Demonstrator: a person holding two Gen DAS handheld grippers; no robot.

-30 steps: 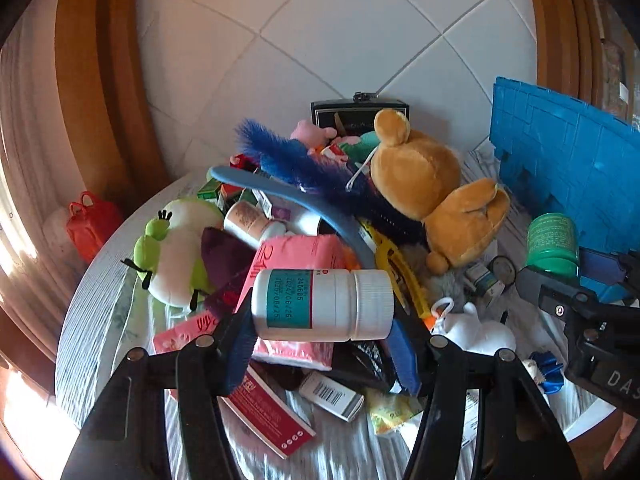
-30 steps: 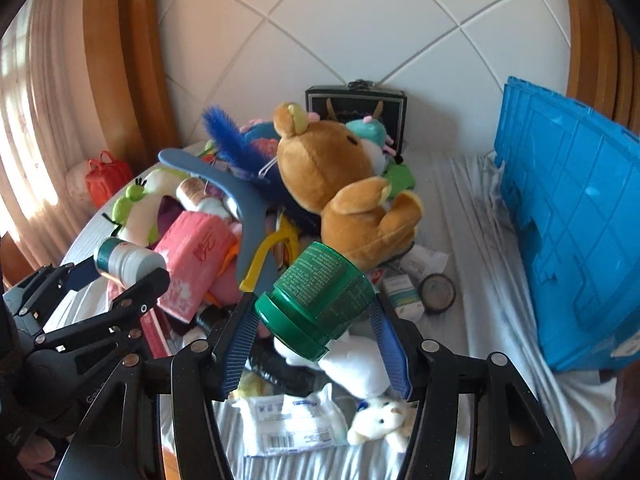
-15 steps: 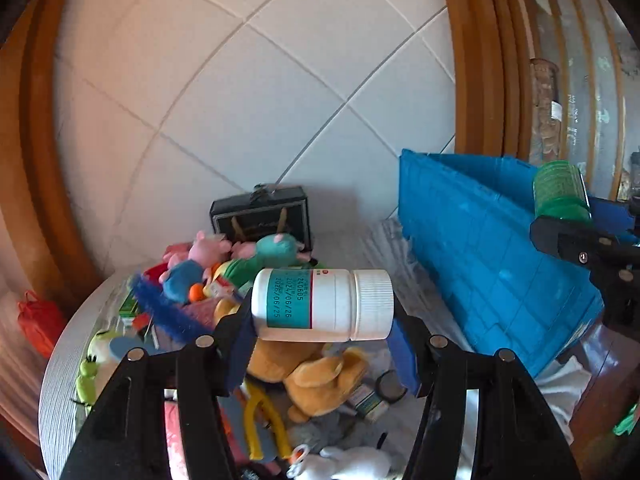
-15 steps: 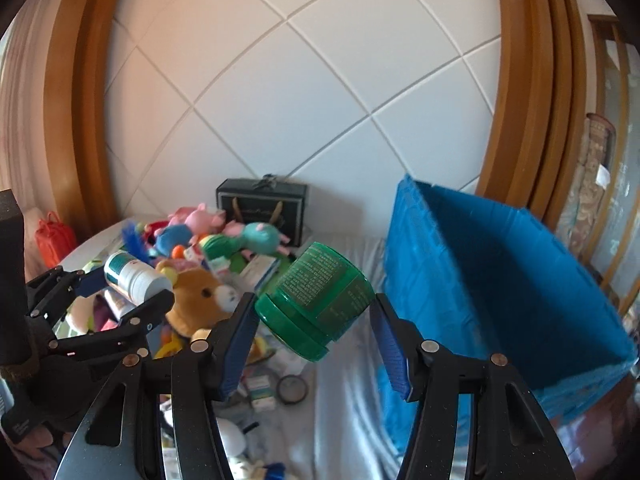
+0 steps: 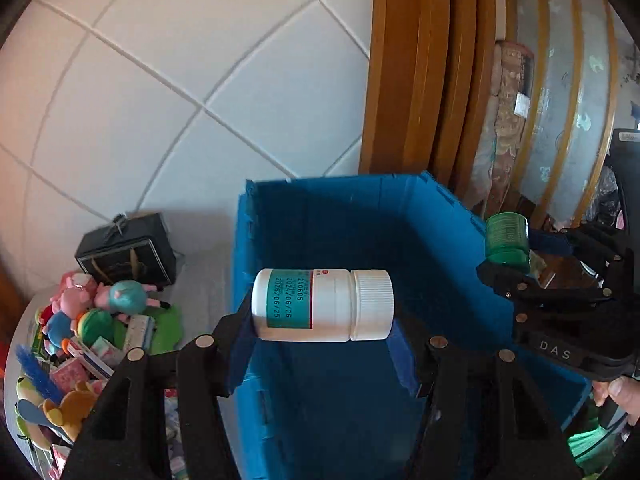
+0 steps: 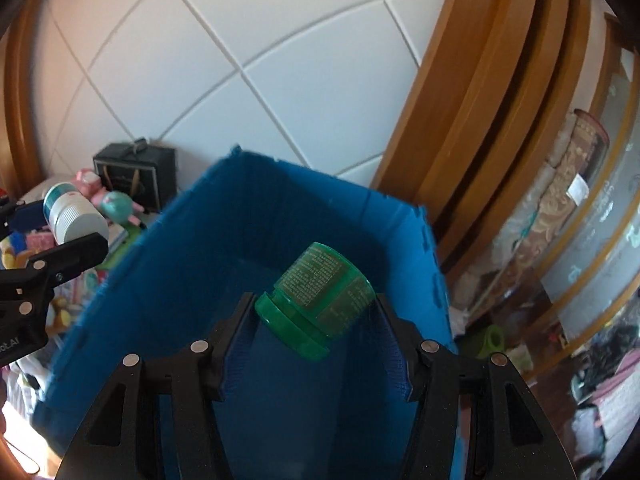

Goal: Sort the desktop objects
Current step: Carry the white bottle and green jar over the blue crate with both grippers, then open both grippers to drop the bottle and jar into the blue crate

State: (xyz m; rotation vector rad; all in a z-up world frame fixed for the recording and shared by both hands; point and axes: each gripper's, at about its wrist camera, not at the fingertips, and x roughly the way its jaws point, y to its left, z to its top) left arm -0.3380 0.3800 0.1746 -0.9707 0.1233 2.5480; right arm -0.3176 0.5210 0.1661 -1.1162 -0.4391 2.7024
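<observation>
My left gripper point(image 5: 320, 320) is shut on a white pill bottle point(image 5: 322, 305) with a teal label, held sideways above the open blue bin point(image 5: 360, 216). My right gripper point(image 6: 314, 320) is shut on a green bottle point(image 6: 320, 300), tilted cap-down, held over the inside of the same blue bin point(image 6: 192, 264). In the left wrist view the green bottle point(image 5: 506, 240) and right gripper show at the right, over the bin's right rim. In the right wrist view the white bottle point(image 6: 72, 212) shows at the far left, beyond the bin's left rim.
A pile of plush toys and small boxes point(image 5: 100, 320) lies on the table left of the bin. A dark gift box point(image 5: 128, 252) stands by the tiled wall. Wooden frames point(image 5: 420, 80) and a glass screen stand behind the bin.
Both grippers have swung right from the toy pile with their bottles and now hang over the blue bin, whose inside fills both views.
</observation>
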